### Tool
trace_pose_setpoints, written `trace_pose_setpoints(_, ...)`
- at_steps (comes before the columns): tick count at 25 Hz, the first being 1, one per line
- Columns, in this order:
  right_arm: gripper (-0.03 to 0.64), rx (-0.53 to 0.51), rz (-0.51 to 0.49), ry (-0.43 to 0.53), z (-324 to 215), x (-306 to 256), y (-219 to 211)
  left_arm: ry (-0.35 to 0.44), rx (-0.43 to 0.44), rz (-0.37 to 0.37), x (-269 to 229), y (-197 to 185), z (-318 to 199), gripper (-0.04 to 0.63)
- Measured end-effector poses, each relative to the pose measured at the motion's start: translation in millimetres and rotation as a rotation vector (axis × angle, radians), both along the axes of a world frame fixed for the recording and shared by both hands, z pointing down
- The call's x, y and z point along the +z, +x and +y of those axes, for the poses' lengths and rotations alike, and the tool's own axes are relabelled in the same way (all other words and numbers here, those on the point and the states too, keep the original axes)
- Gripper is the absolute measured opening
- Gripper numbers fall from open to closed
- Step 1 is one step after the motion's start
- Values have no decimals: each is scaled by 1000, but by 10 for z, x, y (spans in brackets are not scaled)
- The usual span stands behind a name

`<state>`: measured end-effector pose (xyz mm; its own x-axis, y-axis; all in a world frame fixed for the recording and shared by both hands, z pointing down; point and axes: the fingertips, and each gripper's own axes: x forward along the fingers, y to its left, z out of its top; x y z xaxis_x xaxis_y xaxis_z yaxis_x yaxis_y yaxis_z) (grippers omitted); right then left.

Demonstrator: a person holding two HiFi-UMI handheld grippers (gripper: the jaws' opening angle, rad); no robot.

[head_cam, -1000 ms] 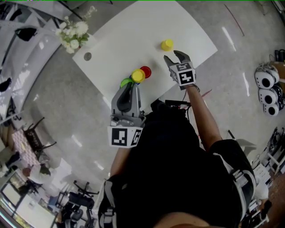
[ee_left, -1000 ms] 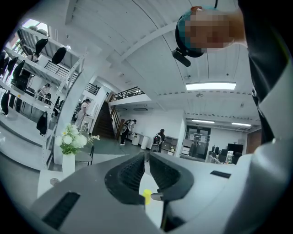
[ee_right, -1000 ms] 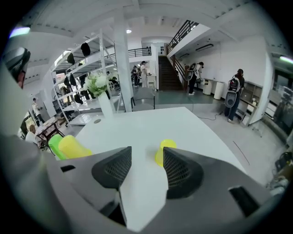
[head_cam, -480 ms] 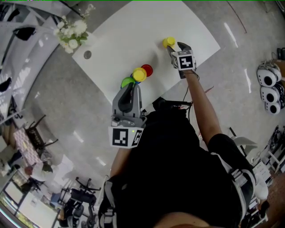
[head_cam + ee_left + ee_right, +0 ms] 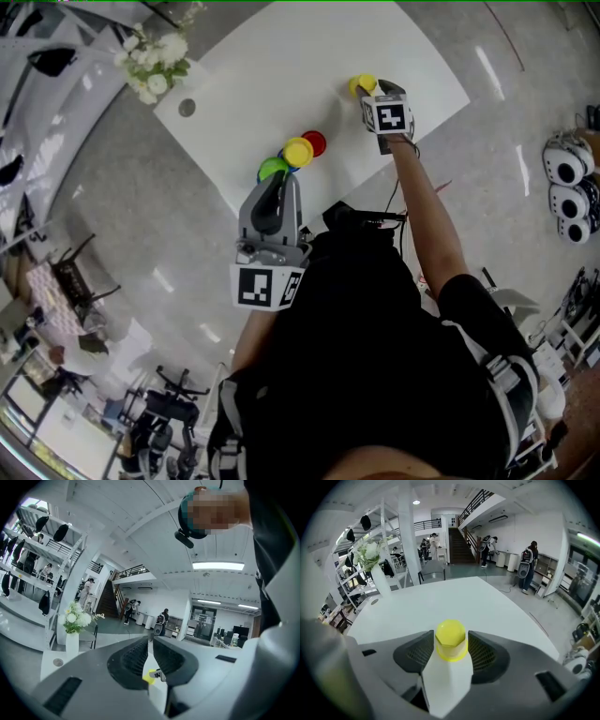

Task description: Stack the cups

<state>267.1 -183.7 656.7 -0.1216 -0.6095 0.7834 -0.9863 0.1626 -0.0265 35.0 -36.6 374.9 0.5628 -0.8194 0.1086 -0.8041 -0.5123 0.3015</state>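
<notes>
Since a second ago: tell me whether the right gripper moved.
Yes: the right gripper moved across the table to the yellow cup, which now stands between its jaws, just opened wider.

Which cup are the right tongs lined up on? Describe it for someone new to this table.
On the white table, look right, opposite the vase of flowers. A small yellow cup stands alone there between the right tongs, whose jaws have just been opening. The other yellow cup is bunched with a green cup and a red cup; this one has no neighbours.

Open stretch of white table (image 5: 272, 84) between cup cluster (image 5: 295, 153) and lone yellow cup (image 5: 359, 85); flower vase (image 5: 155, 64) apparently well aside.
</notes>
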Motion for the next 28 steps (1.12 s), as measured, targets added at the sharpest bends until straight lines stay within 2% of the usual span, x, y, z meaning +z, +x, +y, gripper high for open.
trace_pose_setpoints(2, 218, -1, 5, -1, -3, -16, -5, -3, -2, -2, 0, -17, 10, 51)
trace_pose_setpoints(17, 216, -70, -14, -10, 296, -261, -232, 31, -60, 13, -69, -232, 174, 51)
trace_pose_setpoints(28, 216, -217, -68, 81, 605, -920, -793, 63, -150, 28, -142, -540, 438, 51)
